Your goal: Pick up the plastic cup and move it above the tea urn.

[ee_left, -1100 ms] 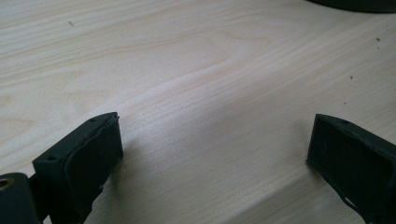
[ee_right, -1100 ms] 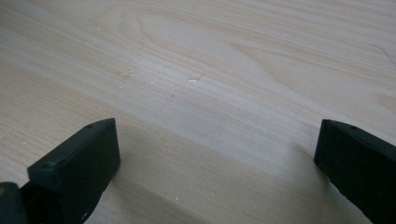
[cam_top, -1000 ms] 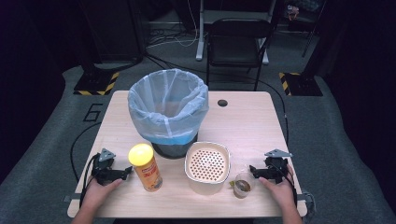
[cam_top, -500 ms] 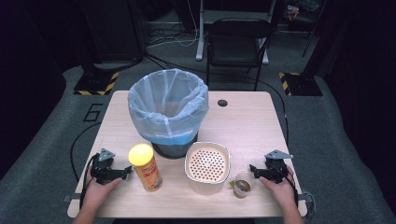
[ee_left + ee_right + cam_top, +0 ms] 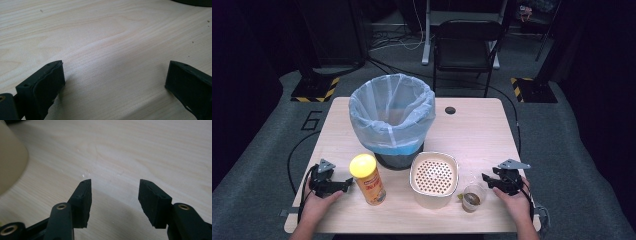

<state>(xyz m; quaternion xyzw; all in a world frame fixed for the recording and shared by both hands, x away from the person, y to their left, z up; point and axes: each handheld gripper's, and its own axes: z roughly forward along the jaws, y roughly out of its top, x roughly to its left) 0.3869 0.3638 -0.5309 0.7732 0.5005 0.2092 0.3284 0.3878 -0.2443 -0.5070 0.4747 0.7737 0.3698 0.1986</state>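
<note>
A dark bin lined with a pale blue bag stands mid-table. In front of it sit a yellow-lidded orange canister, a cream perforated container and a small clear cup with brown contents. My left gripper rests on the table just left of the canister, jaws wide open over bare wood. My right gripper lies at the front right, just right of the cup, open with nothing between its jaws. The cream container's side shows at the left of the right gripper view.
The wooden table has a dark round grommet at the back right. A black chair stands behind the table. Cables trail off both front corners. Bare wood lies along the table's right and far left.
</note>
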